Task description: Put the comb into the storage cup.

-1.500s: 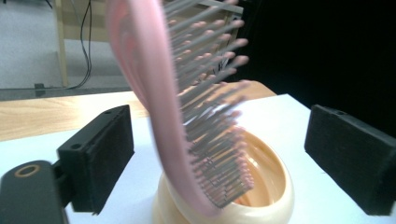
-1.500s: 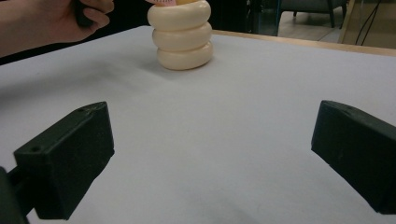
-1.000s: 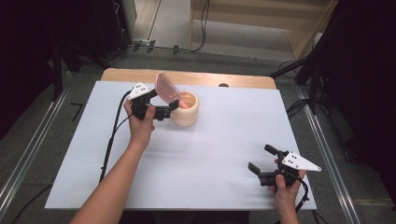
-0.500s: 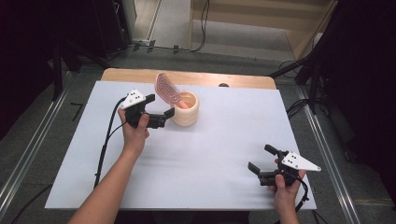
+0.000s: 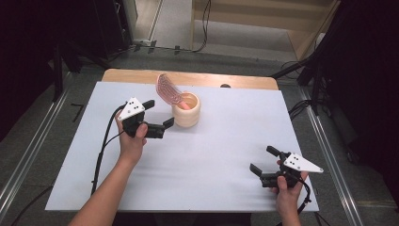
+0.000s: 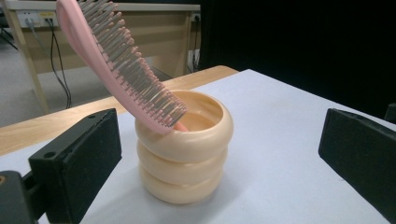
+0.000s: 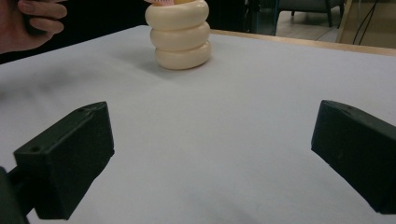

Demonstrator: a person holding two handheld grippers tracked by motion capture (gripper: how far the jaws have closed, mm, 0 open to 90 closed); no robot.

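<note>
left tool (image 5: 159,117): jaws wide apart, holding nothing, just left of cup, forearm stretched forward | right tool (image 5: 265,163): jaws wide apart, empty, near corner | pink hairbrush (image 6: 119,70): leaning in ribbed cream cup (image 6: 184,148) on worktop (image 5: 226,141)

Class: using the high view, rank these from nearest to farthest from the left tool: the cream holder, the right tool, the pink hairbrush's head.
From the left tool:
1. Cream holder, just right of it.
2. Pink hairbrush's head, leaning behind the holder's rim.
3. Right tool, table's near right corner.
</note>
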